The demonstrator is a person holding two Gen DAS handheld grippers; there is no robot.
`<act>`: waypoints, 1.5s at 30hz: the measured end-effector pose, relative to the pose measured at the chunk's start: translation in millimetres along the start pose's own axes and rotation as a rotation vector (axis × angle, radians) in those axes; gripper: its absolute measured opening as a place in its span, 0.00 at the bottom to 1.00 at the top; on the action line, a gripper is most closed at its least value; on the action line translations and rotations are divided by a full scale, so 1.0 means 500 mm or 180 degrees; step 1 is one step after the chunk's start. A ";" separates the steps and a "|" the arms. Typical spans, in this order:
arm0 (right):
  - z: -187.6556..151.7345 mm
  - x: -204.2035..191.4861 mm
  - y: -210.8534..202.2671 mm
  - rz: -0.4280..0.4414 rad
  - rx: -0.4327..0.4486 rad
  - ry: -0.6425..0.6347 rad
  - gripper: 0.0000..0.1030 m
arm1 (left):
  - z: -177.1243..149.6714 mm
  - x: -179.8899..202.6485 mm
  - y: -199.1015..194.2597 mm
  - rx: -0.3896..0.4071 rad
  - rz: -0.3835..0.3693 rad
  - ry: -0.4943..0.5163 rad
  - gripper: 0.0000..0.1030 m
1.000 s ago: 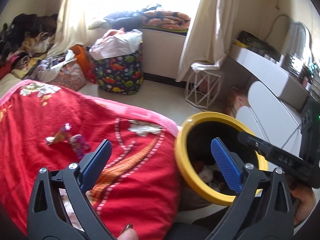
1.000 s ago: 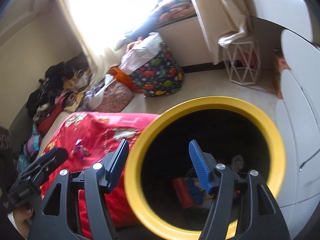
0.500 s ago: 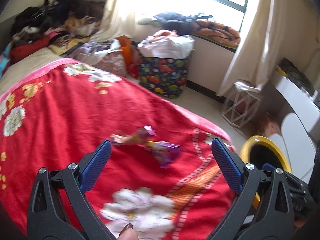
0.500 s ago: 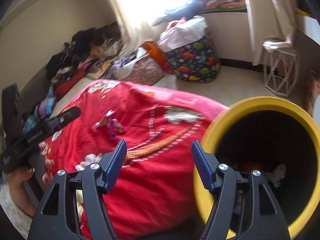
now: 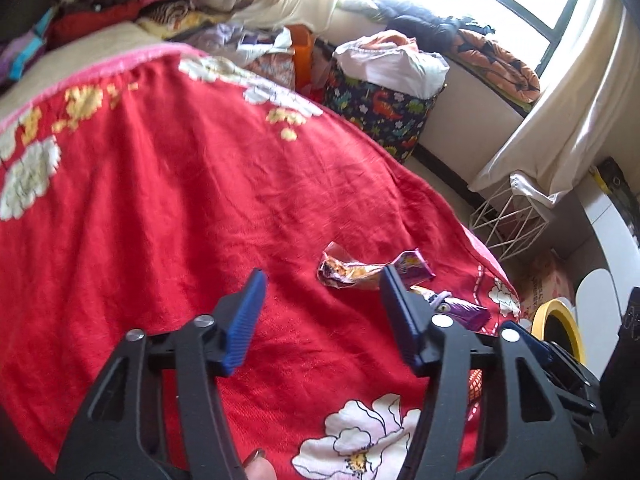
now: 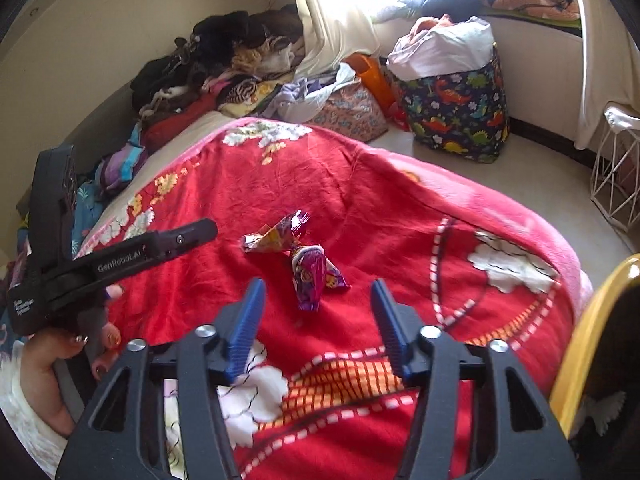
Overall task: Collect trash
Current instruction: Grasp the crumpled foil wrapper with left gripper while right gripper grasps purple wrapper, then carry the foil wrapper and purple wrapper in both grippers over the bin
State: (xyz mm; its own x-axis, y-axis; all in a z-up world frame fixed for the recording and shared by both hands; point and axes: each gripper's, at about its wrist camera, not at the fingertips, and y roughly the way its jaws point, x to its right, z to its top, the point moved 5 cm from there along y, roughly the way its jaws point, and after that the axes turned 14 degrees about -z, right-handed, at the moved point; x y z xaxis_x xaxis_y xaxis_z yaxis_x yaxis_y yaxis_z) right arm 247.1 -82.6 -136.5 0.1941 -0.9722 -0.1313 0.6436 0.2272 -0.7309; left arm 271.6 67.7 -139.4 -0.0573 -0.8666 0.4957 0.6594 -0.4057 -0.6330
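Two crumpled candy wrappers lie on the red blanket (image 5: 168, 208). The orange and purple wrapper (image 5: 368, 270) is just ahead of my open, empty left gripper (image 5: 322, 292), near its right finger. The purple wrapper (image 5: 464, 310) lies partly hidden behind that finger. In the right wrist view the purple wrapper (image 6: 314, 276) lies straight ahead of my open, empty right gripper (image 6: 316, 304), with the orange and purple wrapper (image 6: 276, 234) beyond it. The yellow-rimmed bin (image 6: 588, 340) stands at the bed's right edge, also in the left wrist view (image 5: 560, 320).
The left gripper (image 6: 120, 256) shows at the left of the right wrist view. Piled clothes (image 6: 224, 64) lie at the bed's head. A dinosaur-print bag (image 6: 456, 116), a white wire stand (image 6: 616, 176) and a white desk (image 5: 604, 216) stand around the floor.
Both grippers have swung left from the bin toward the wrappers on the bed and come closer to them. The left jaws have narrowed but stay open.
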 end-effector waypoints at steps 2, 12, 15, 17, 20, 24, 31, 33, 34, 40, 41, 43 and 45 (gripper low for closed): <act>0.005 -0.005 0.020 0.0050 -0.0055 0.0017 0.36 | -0.004 -0.006 0.010 -0.0038 -0.0012 -0.0039 0.42; -0.015 0.030 0.026 0.0026 -0.0075 0.0154 0.08 | -0.005 -0.007 0.087 -0.0193 -0.0343 -0.0458 0.35; -0.032 0.047 0.008 -0.0026 -0.0051 0.0170 0.08 | -0.004 -0.006 0.104 -0.0179 -0.0355 -0.0565 0.23; -0.042 0.060 -0.007 -0.0064 -0.0027 0.0165 0.08 | -0.006 -0.003 0.110 -0.0184 -0.0311 -0.0574 0.08; -0.056 0.081 -0.036 -0.0122 0.0037 0.0192 0.08 | -0.005 0.013 0.108 -0.0155 -0.0300 -0.0499 0.05; -0.067 0.111 -0.064 -0.0188 0.0107 0.0288 0.08 | -0.007 0.051 0.093 -0.0115 -0.0361 -0.0314 0.05; -0.075 0.169 -0.121 -0.0283 0.0244 0.0502 0.08 | -0.022 0.132 0.064 -0.0092 -0.0454 0.0058 0.05; -0.075 0.185 -0.135 -0.0308 0.0271 0.0558 0.08 | -0.022 0.153 0.063 -0.0086 -0.0470 0.0135 0.05; -0.075 0.194 -0.143 -0.0331 0.0291 0.0579 0.08 | -0.025 0.165 0.060 -0.0083 -0.0486 0.0177 0.05; -0.080 0.240 -0.184 -0.0432 0.0375 0.0737 0.08 | -0.043 0.225 0.051 -0.0093 -0.0594 0.0367 0.05; -0.082 0.247 -0.193 -0.0448 0.0393 0.0758 0.08 | -0.045 0.235 0.050 -0.0099 -0.0617 0.0391 0.05; -0.084 0.257 -0.204 -0.0482 0.0418 0.0783 0.08 | -0.050 0.253 0.047 -0.0104 -0.0650 0.0439 0.05; -0.089 0.272 -0.216 -0.0516 0.0434 0.0840 0.08 | -0.055 0.267 0.043 -0.0101 -0.0664 0.0490 0.05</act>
State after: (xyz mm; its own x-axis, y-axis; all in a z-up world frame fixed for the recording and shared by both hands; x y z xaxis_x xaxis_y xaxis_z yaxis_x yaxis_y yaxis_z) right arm 171.1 -241.9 -105.2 -0.1058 -0.9736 -0.2024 0.7470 0.0565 -0.6624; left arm 257.4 -64.6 -103.5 -0.3046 -0.7963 0.5225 0.5976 -0.5870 -0.5462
